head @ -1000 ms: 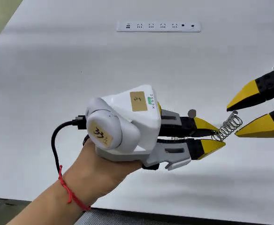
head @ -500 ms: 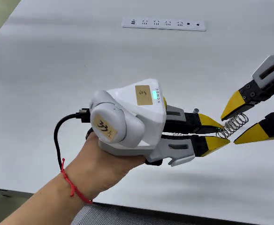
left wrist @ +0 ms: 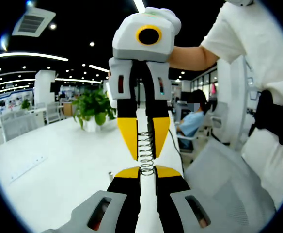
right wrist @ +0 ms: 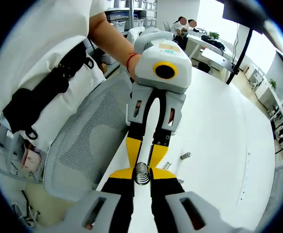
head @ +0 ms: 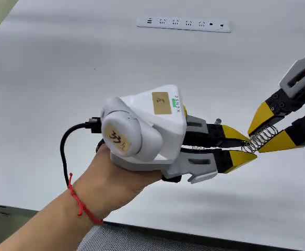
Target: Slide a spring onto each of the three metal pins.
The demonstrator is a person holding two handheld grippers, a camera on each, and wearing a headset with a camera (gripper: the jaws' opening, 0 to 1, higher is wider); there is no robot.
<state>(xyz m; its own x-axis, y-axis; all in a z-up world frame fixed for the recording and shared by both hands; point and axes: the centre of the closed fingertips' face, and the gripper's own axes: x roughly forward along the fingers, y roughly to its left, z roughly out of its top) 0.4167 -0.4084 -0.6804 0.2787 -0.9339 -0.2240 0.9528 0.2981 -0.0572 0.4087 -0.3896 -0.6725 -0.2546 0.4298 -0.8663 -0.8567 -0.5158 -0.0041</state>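
Above the near edge of the table (head: 63,78), the right gripper (head: 255,141) pinches a coil spring (head: 261,137), whose other end meets the left gripper (head: 249,148), jaws nearly closed, hold unclear.

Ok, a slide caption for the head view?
Left gripper and right gripper meet tip to tip above the workbench, a spring bridging their jaws.

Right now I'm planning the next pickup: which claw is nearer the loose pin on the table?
Left, judging by the head view. The left claw has the pin just beyond its upper jaw; the right claw, shut on the spring, lies farther right.
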